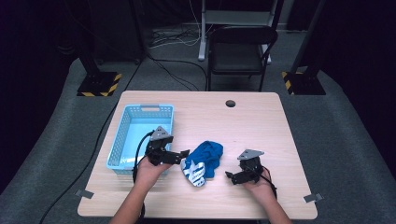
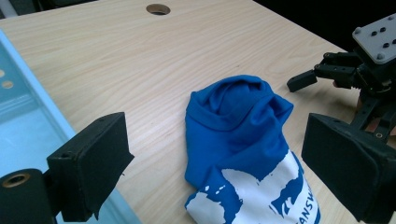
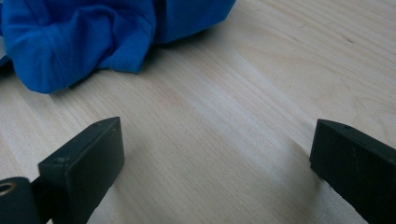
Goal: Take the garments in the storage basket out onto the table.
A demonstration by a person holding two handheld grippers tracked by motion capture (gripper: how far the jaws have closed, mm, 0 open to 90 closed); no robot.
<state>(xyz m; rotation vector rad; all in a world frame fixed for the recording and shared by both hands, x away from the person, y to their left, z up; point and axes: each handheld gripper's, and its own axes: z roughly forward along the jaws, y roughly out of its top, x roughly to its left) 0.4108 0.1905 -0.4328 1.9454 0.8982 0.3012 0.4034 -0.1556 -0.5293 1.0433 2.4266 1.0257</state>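
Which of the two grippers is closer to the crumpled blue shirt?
The left gripper: its open jaws sit right at the blue shirt, by the white print. The right gripper, also open, stands apart over bare table.

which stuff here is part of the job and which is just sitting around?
In the job:
- blue shirt, bunched on the table
- left gripper, jaws open beside it
- right gripper, jaws open

Just around:
- light blue basket with nothing in it (possibly where the shirt goes)
- table
- black chair behind it
- floor cables
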